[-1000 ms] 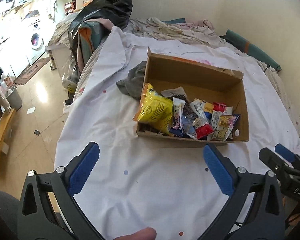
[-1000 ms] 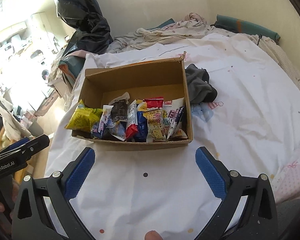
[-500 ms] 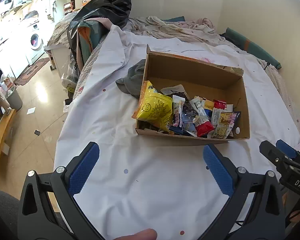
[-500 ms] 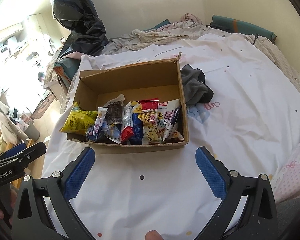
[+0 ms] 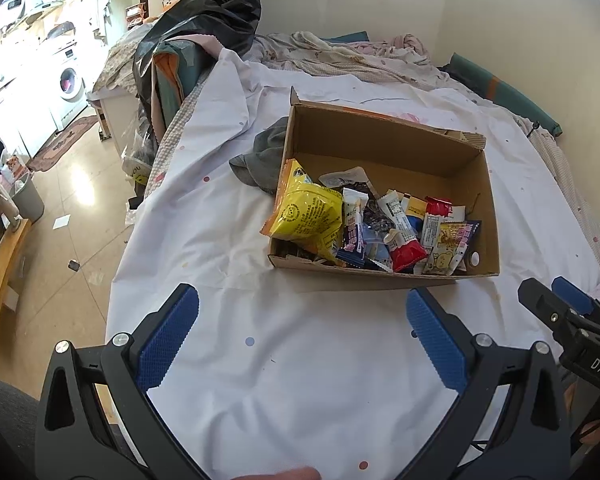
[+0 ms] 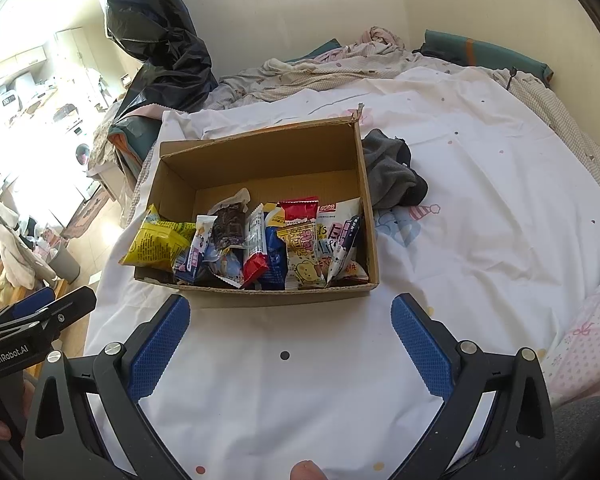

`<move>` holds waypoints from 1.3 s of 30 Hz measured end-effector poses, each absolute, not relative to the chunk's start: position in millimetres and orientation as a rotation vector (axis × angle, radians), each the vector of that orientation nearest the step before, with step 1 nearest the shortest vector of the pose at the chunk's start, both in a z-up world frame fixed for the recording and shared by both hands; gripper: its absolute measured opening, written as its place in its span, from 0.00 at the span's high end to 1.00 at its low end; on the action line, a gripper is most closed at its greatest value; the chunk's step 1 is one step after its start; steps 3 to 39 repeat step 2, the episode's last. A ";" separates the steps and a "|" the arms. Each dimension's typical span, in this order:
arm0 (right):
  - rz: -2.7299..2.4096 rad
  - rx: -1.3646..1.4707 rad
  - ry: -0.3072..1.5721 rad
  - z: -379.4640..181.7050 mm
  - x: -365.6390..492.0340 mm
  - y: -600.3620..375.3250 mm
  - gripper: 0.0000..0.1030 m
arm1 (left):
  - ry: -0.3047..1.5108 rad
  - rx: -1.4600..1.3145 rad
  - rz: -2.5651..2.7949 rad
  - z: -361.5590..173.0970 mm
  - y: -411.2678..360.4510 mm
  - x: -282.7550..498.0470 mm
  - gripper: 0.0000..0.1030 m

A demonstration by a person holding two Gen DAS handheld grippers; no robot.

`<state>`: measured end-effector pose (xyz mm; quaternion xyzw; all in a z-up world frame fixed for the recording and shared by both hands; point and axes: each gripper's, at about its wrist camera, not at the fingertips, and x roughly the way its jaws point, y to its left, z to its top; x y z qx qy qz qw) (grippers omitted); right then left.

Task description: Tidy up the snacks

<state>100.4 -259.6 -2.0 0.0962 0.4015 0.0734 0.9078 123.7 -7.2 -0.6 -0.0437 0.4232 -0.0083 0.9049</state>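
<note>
Left wrist view — both tools (image 5: 302, 330) (image 6: 290, 330) gape above sheet (image 5: 300, 380).

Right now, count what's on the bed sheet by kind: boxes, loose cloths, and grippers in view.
Cardboard box holding the snack packets: 1
Grey cloth beside the box: 1
Grippers, both open: 2, left gripper and right gripper
Total: 4
</note>
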 end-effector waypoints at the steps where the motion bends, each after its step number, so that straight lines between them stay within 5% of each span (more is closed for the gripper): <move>1: 0.151 0.198 0.828 -2.0 100.4 -259.6 0.00 | 0.876 -0.090 -0.017 -1.0 -6.9 123.8 0.01; 39: 0.150 0.199 0.828 -2.0 100.5 -259.8 0.00 | 0.878 -0.092 -0.018 -1.5 -7.5 124.1 0.01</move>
